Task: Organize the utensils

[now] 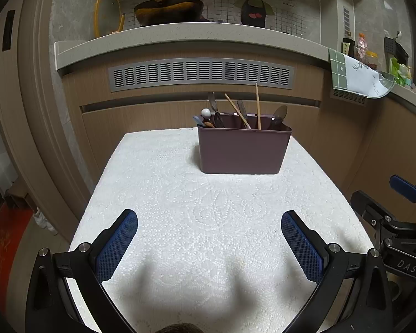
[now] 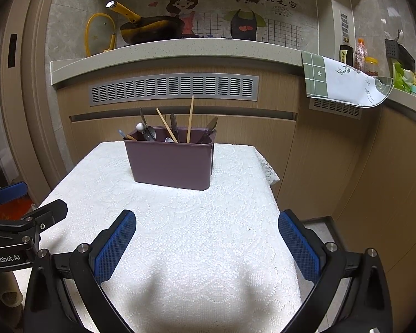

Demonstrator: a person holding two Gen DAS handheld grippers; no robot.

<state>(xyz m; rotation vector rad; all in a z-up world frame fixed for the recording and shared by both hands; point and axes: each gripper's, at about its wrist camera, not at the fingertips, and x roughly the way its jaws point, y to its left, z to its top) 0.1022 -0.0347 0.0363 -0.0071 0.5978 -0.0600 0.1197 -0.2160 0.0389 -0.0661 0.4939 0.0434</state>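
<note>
A purple utensil holder [image 1: 242, 151] stands at the far end of a small table with a white lace cloth [image 1: 180, 208]. It holds chopsticks [image 1: 258, 105], spoons [image 1: 278, 116] and other utensils upright. It also shows in the right wrist view [image 2: 170, 163], with chopsticks [image 2: 190, 119] sticking up. My left gripper [image 1: 209, 222] is open and empty above the near part of the cloth. My right gripper [image 2: 206, 223] is open and empty over the cloth's near right side, and it shows at the right edge of the left wrist view [image 1: 402, 216].
A kitchen counter [image 1: 180, 38] runs behind the table with a yellow-handled pan [image 1: 166, 8] and a pot lid [image 1: 108, 11]. A green and white towel [image 2: 341, 80] hangs off the counter at right. Wooden cabinets [image 2: 346, 152] stand close behind and right of the table.
</note>
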